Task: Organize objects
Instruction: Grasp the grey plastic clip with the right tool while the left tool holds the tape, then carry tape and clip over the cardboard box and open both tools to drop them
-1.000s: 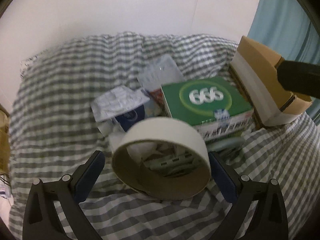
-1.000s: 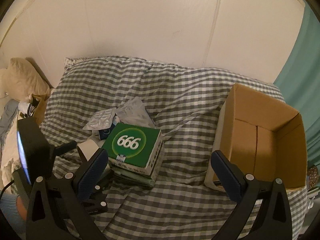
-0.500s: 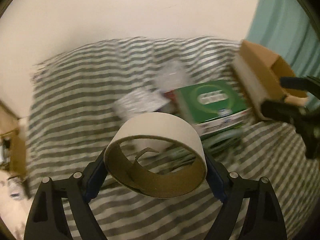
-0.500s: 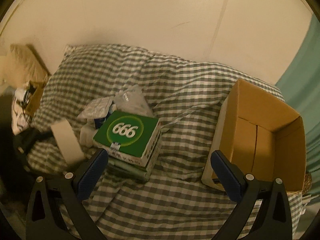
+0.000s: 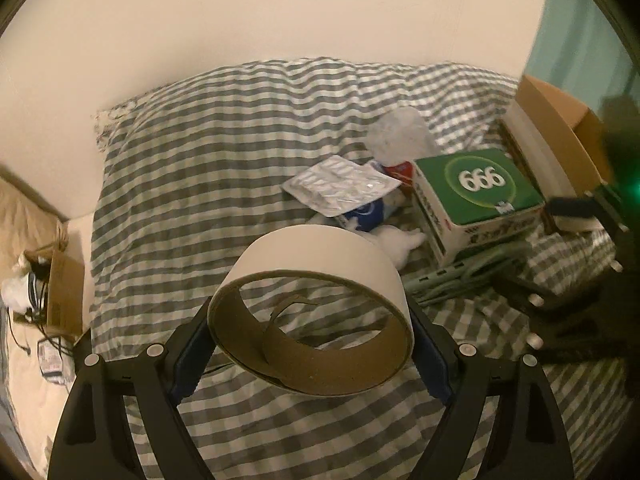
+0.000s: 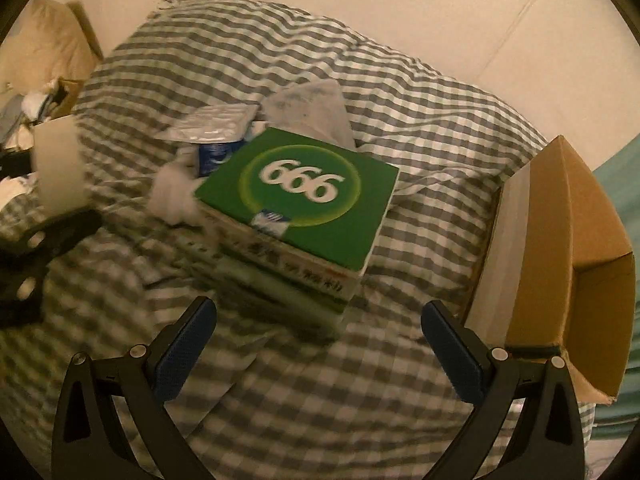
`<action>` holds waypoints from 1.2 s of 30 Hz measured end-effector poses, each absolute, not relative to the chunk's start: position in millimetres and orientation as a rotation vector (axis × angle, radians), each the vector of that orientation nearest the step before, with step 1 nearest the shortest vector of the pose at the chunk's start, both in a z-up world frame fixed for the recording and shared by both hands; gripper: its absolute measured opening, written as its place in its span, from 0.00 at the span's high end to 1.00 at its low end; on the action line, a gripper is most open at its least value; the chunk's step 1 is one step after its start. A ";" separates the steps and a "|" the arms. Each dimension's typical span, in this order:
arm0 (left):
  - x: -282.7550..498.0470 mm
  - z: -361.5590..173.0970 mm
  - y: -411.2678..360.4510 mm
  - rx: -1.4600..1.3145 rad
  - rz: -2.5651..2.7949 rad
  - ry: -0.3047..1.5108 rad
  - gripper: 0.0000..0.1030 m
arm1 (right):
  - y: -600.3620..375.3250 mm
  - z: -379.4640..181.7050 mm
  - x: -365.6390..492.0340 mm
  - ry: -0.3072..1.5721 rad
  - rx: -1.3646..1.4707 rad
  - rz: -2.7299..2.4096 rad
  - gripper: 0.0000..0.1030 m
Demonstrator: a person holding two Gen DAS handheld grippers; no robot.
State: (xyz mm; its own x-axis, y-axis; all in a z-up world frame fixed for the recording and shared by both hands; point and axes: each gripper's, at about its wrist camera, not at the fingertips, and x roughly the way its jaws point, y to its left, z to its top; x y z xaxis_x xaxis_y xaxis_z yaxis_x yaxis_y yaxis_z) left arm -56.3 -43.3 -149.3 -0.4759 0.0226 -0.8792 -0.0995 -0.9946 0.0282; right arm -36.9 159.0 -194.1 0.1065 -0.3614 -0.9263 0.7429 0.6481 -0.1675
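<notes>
Left wrist view gives you the grip: your left tool (image 5: 310, 346) is clamped on a wide cardboard ring (image 5: 312, 312), white outside and brown inside, one blue pad pressed on each flank, the ring lifted clear of the gingham bed cover (image 5: 208, 152). You see checks through its middle and a loose strip of liner curling inside. Beyond it lies the pile: a foil blister sheet (image 5: 340, 186), a blue-and-white packet (image 5: 366, 216), a green box marked 666 (image 5: 478, 188) resting on a pale power strip (image 5: 460, 276), and the open cardboard carton (image 5: 560, 128) at far right.

Right wrist view shows what that one cannot: your right tool (image 6: 318, 354) stands open and empty, pads wide apart over bare cover, just short of the green box (image 6: 300, 196). Here you look into the carton (image 6: 560, 240), tipped with its mouth towards the camera. The ring (image 6: 58, 164) appears only edge-on at far left, blurred.
</notes>
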 end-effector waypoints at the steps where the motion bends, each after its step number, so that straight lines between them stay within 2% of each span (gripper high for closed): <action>1: -55.7 -150.0 -41.4 -1.568 2.632 0.125 0.14 | 156.2 -197.9 -36.2 1.221 0.382 -0.843 0.06; 2: -55.6 -150.8 -40.6 -1.570 2.626 0.128 0.14 | 154.5 -201.9 -35.7 1.230 0.390 -0.839 0.09; 5: -55.6 -152.7 -41.1 -1.582 2.611 0.121 0.14 | 151.3 -212.7 -37.1 1.262 0.452 -0.802 0.27; 7: -54.6 -152.5 -41.3 -1.583 2.609 0.131 0.14 | 153.1 -212.8 -38.6 1.263 0.467 -0.769 0.44; 10: -53.6 -150.7 -41.8 -1.584 2.616 0.141 0.14 | 157.5 -207.5 -40.7 1.264 0.445 -0.741 0.61; 22: -52.0 -138.3 -38.6 -1.570 2.646 0.167 0.14 | 182.9 -158.1 -67.8 1.156 0.383 -0.543 0.84; 29: -51.4 -131.3 -26.7 -1.564 2.648 0.196 0.14 | 198.4 -125.3 -68.8 1.057 0.337 -0.467 0.88; 36: -53.7 -99.4 -9.9 -1.512 2.664 0.160 0.14 | 192.9 -76.9 -86.9 0.923 0.302 -0.520 0.90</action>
